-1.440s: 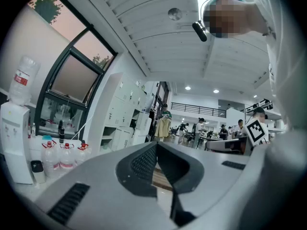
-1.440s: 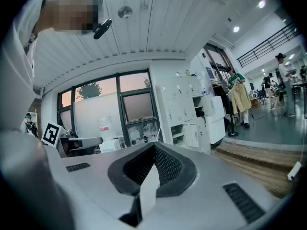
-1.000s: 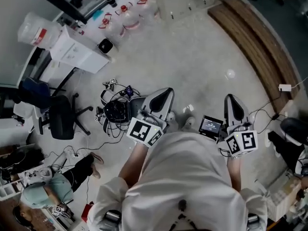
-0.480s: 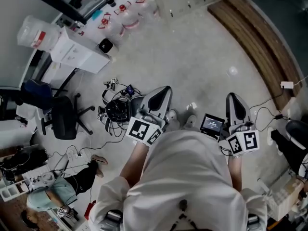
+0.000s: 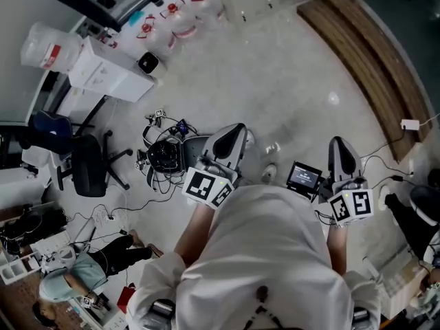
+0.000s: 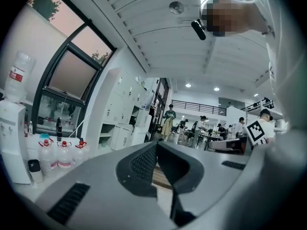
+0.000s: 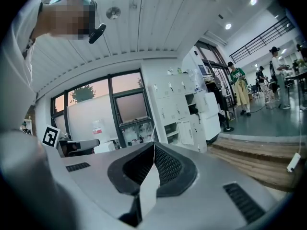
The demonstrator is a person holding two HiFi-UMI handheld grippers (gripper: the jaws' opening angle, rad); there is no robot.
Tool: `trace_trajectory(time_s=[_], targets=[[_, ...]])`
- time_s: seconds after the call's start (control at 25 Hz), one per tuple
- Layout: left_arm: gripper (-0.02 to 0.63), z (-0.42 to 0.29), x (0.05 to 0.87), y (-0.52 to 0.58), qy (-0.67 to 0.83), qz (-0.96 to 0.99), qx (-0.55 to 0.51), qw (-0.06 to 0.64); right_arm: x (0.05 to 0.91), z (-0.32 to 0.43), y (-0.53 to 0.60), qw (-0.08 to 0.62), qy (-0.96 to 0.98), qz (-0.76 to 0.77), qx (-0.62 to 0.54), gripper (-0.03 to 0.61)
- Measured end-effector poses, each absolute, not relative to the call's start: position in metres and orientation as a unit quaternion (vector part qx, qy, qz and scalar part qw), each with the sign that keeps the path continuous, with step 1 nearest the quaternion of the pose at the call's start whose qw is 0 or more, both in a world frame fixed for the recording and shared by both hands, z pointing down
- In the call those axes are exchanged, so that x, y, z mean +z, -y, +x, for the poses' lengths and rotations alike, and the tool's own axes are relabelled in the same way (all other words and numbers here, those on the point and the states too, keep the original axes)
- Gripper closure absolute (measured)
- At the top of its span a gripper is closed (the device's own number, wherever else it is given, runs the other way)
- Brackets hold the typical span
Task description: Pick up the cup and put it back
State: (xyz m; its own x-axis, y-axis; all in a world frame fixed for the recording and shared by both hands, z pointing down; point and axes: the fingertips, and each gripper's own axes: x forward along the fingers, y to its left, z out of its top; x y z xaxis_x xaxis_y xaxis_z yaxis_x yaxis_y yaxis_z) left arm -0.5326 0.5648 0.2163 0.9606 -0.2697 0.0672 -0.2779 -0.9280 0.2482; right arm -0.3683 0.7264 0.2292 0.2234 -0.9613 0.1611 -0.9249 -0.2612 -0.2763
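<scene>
Since no cup shows anywhere ahead of either claw, I'd say nothing's started yet: left claw and right claw are both clenched empty (just bare floor beyond them).

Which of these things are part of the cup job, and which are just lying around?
Job: left gripper, right gripper, both shut and empty; no cup in view.
Lying about: office chair, cable tangle, water bottles, water dispenser.
</scene>
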Motion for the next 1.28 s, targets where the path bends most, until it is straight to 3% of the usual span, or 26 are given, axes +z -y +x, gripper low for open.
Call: trace_trajectory(time_s=[0.68,1.28], targets=[[0.604,-0.433,0.219,-0.383,0.091,0.99,0.004,0.112,0.217,-0.297,-0.523,0.052,-0.609,-0.78,-0.131,0.554],[0.604,-0.369,0.24,-0.309,0.099,0.986,0.026,0.129,0.239,-0.216,-0.451,0.048,-0.599,-0.784,-0.154,0.552]])
